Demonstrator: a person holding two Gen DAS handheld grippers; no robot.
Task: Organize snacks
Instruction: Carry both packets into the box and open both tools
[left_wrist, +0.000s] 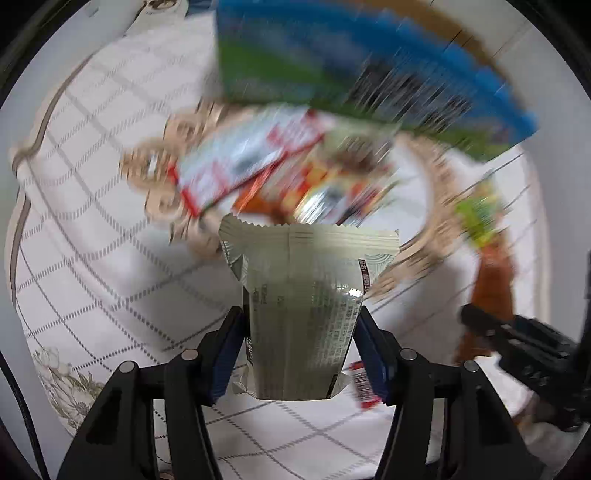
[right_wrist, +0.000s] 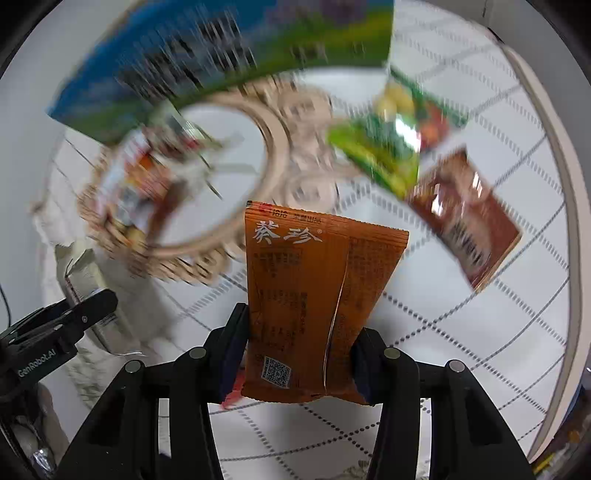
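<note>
Left wrist view, grip: the left gripper (left_wrist: 301, 350) has its two fingers closed in on a pale silver-green snack packet (left_wrist: 303, 306), pinching it by the sides near its lower half.

Left wrist view, packet direction: long axis runs straight away from the camera, zigzag-cut end pointing at the basket, printed back seam facing up.

Left wrist view, around it: a wooden-rimmed round basket (left_wrist: 417, 254) sits ahead on the checked tablecloth (left_wrist: 92, 236), with a blurry red-and-white packet (left_wrist: 236, 166) and other wrappers piled in it. A blue-and-green box (left_wrist: 332, 70) lies beyond, all motion-smeared.

Left wrist view, extra: only here you see the right gripper (left_wrist: 480, 321) from the side, at the right edge, with something orange in it.

Right wrist view, grip: the right gripper (right_wrist: 301, 350) is clamped on an orange snack packet (right_wrist: 314, 295), fingers squeezing its sides.

Right wrist view, packet direction: long axis points away from the camera, white characters at the far end, QR code near the fingers.

Right wrist view, only here: a green packet (right_wrist: 384, 147) and a brown packet (right_wrist: 465, 218) lie on the cloth to the right of the basket (right_wrist: 273, 155), near each other. The left gripper (right_wrist: 88, 306) shows at lower left with its pale packet.
</note>
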